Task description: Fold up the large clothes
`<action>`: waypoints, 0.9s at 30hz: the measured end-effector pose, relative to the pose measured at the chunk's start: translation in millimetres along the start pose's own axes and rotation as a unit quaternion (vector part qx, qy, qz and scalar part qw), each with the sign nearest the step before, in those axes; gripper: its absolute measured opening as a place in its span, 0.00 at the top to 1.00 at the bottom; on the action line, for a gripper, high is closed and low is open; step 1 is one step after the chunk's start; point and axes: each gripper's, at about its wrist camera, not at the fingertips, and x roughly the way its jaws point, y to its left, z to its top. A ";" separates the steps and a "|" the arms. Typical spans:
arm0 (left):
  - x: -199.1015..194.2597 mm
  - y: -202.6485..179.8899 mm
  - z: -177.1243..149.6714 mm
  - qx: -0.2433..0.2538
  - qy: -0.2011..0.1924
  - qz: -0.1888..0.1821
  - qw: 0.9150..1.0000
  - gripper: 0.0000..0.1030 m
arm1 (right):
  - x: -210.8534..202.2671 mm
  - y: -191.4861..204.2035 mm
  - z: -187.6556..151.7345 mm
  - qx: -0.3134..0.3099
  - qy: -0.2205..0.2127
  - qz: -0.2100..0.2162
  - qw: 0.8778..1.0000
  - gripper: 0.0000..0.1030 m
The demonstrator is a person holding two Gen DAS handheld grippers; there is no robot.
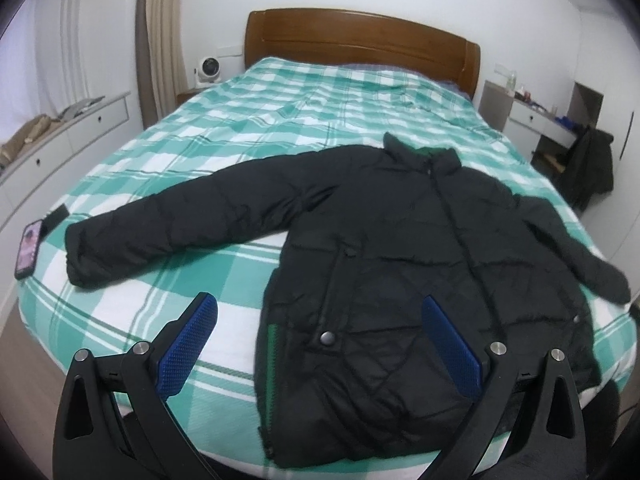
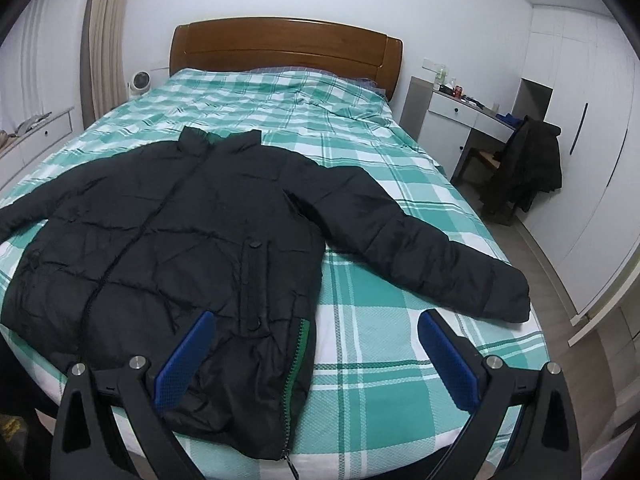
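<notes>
A black puffer jacket (image 1: 404,264) lies flat, front up, on the green-and-white checked bed (image 1: 256,128), collar toward the headboard and both sleeves spread out. It also shows in the right wrist view (image 2: 168,232). My left gripper (image 1: 320,308) is open and empty, held above the jacket's lower left hem near the bed's foot. My right gripper (image 2: 316,324) is open and empty, above the jacket's lower right hem with the green zipper edge (image 2: 302,344). Its right sleeve (image 2: 432,256) stretches toward the bed's right edge.
A phone (image 1: 28,248) lies at the bed's left edge beside the left sleeve cuff (image 1: 92,256). A wooden headboard (image 2: 280,48) stands at the back. A white dresser (image 1: 60,140) runs on the left. A desk and a chair with dark clothes (image 2: 524,164) stand on the right.
</notes>
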 end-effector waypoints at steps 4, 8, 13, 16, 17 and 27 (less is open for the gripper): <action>15.5 18.1 -18.7 -0.014 0.037 0.012 0.999 0.01 | 4.2 -6.2 -7.3 0.014 0.013 0.014 1.000 0.00; 39.1 39.3 -51.5 -0.055 0.120 -0.042 0.990 0.01 | 24.1 -15.8 -26.0 0.043 0.073 0.095 0.992 0.00; 71.2 39.2 -79.0 -0.060 0.183 -0.059 0.979 0.01 | 66.1 -18.3 -55.2 0.077 0.154 0.163 0.972 0.00; 85.3 36.1 -84.9 -0.054 0.198 -0.047 0.978 0.05 | 84.2 -15.5 -68.8 0.102 0.177 0.196 0.959 0.00; 89.2 35.7 -87.3 -0.059 0.204 -0.062 0.975 0.19 | 87.8 -14.6 -71.9 0.110 0.182 0.206 0.955 0.06; 83.8 33.6 -91.7 -0.056 0.211 -0.098 0.971 0.71 | 82.8 -8.2 -75.2 0.098 0.191 0.221 0.951 0.74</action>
